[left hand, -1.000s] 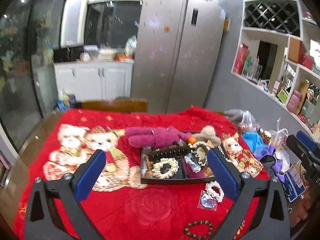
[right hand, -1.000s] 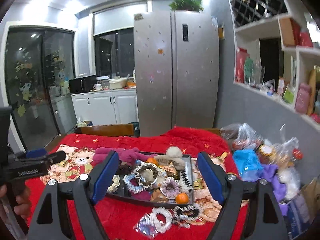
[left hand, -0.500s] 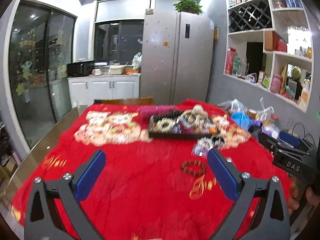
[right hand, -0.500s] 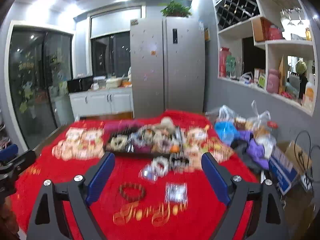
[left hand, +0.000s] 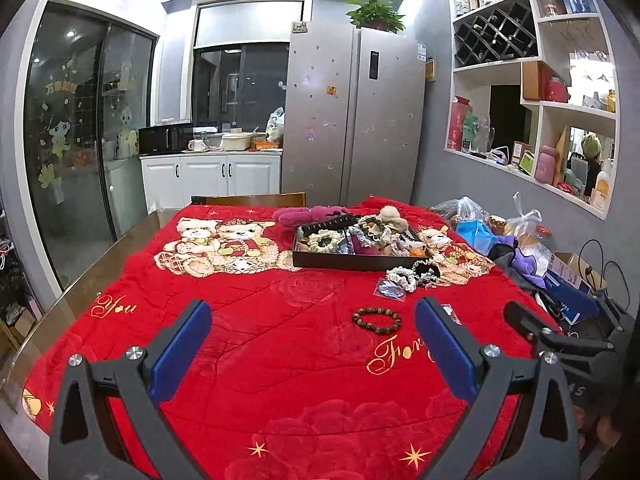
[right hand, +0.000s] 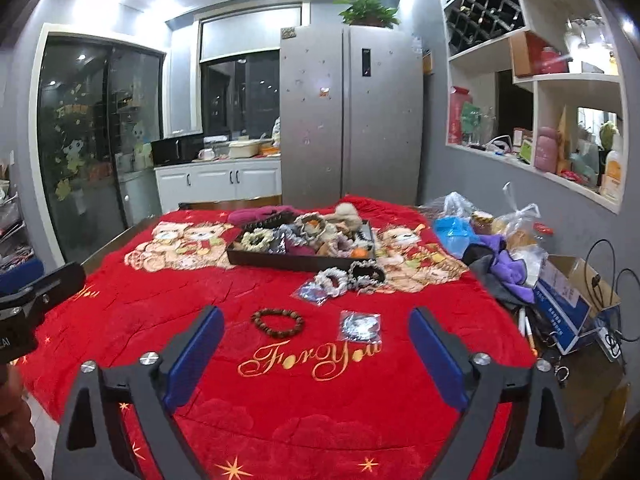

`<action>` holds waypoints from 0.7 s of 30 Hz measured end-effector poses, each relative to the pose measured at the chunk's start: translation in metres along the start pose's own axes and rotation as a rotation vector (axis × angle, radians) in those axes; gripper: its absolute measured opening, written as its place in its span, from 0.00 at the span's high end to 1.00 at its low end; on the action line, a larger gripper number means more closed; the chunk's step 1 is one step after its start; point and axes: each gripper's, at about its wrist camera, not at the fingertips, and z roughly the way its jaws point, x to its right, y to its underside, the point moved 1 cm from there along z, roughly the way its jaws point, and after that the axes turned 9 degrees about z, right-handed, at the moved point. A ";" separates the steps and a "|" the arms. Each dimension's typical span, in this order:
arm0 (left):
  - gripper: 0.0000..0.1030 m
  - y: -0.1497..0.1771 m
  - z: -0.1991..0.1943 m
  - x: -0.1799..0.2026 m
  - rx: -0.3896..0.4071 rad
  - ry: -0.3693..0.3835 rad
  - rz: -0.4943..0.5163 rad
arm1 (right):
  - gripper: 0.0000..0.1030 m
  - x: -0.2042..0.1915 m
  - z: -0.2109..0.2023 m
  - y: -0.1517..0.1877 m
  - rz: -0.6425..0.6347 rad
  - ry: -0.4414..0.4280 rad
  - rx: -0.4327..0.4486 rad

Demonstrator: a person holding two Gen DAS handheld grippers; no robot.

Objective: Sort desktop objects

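Observation:
A dark tray (left hand: 320,260) (right hand: 280,262) full of scrunchies and hair accessories sits far across the red blanket (left hand: 260,340). A brown bead bracelet (left hand: 376,317) (right hand: 277,321) lies on the blanket nearer me. Two scrunchies (left hand: 412,272) (right hand: 348,276) and a small plastic packet (left hand: 390,290) (right hand: 312,291) lie in front of the tray. Another clear packet (right hand: 360,325) lies beside the bracelet. My left gripper (left hand: 312,344) is open and empty above the near blanket. My right gripper (right hand: 316,352) is open and empty, with bracelet and packet beyond its fingertips.
A purple plush toy (left hand: 308,214) lies behind the tray. Plastic bags, purple cloth (right hand: 508,260) and a cardboard box (right hand: 568,300) crowd the table's right side. A wooden chair back (left hand: 248,199) stands at the far edge. A fridge (left hand: 352,120) and cabinets stand behind.
Both grippers have pulled back and away from the tray toward the near edge of the table. The tray now looks far off, and the bracelet and packets lie in view.

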 end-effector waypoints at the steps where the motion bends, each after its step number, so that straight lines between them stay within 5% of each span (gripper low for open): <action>1: 0.01 0.000 0.001 0.000 0.005 0.008 -0.004 | 0.06 -0.001 0.002 0.001 0.000 0.012 -0.002; 21: 0.01 -0.002 0.009 -0.002 -0.025 0.044 -0.010 | 0.06 0.016 0.004 -0.005 0.056 0.024 -0.016</action>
